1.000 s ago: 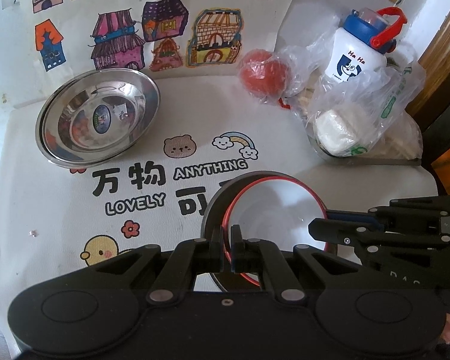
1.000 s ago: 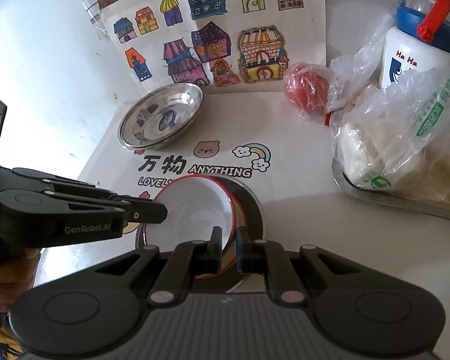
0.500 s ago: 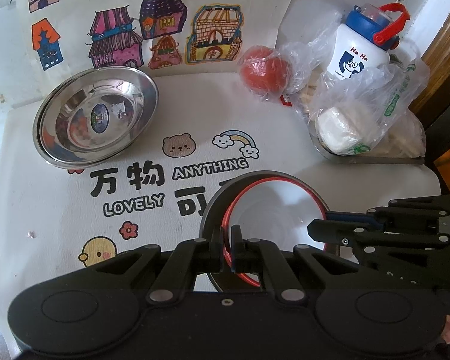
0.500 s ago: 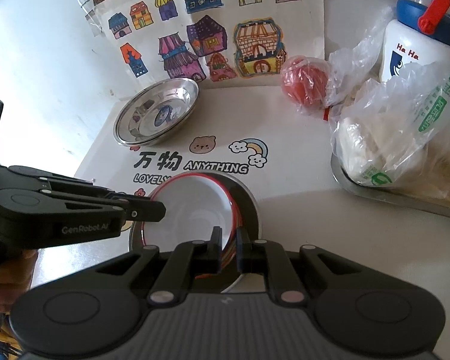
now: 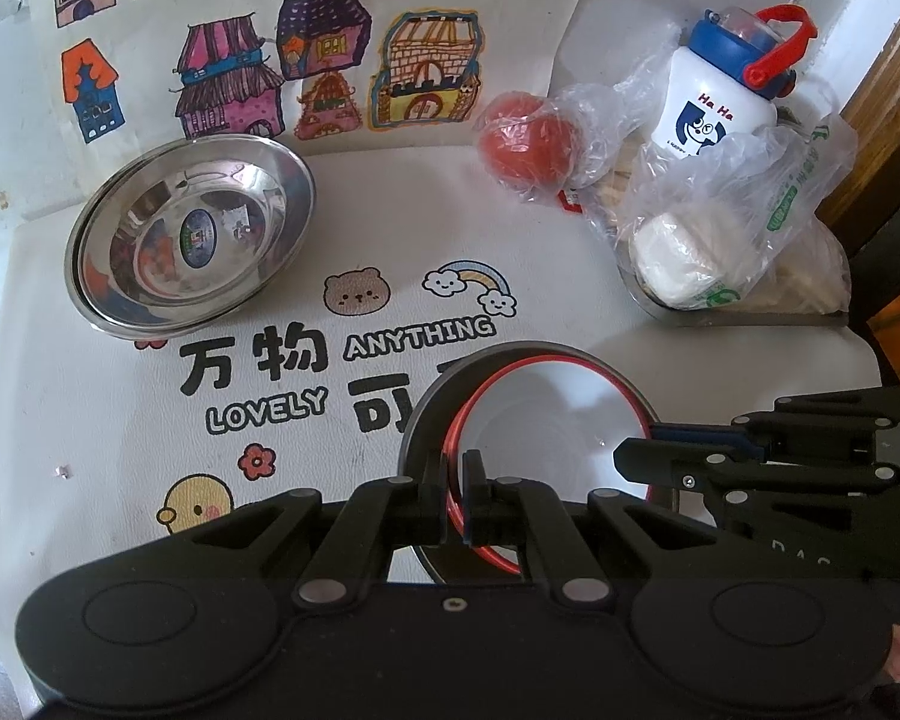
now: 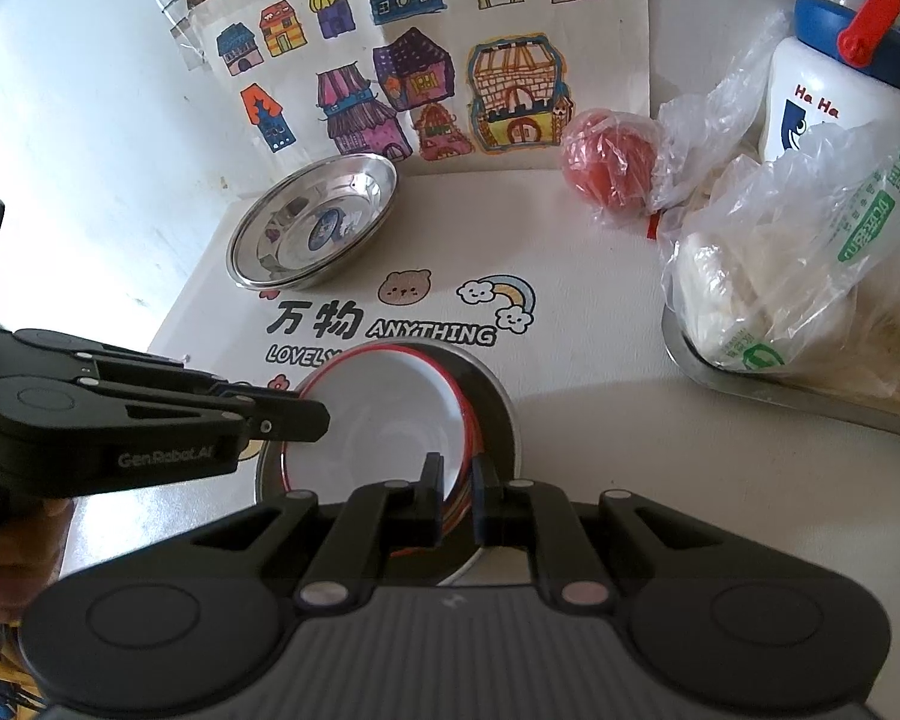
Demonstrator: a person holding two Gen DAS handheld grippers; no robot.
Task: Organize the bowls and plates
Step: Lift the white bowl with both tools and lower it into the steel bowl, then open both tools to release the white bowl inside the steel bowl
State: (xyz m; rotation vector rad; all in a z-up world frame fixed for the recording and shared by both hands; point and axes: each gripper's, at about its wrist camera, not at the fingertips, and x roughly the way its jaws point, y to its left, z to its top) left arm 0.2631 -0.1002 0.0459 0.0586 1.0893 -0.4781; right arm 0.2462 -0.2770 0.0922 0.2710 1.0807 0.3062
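A white bowl with a red rim (image 5: 546,420) sits inside a grey metal plate (image 5: 432,414) near the front of the mat. My left gripper (image 5: 455,480) is shut on the bowl's near-left rim. My right gripper (image 6: 456,486) is shut on the bowl's (image 6: 384,414) right rim, over the metal plate (image 6: 498,414). Each gripper shows in the other's view: the right one (image 5: 648,462) and the left one (image 6: 306,420). A steel dish (image 5: 192,234) lies at the back left, also in the right wrist view (image 6: 312,228).
A bagged red ball (image 5: 528,144), a white bottle with a blue lid (image 5: 714,102) and a metal tray (image 5: 744,318) with bagged food (image 5: 720,228) crowd the back right. A house drawing (image 5: 270,42) stands along the back. A printed mat (image 5: 270,390) covers the table.
Both grippers keep their hold on the bowl. The scene has shifted only slightly in both views; the bowl stays in the metal plate.
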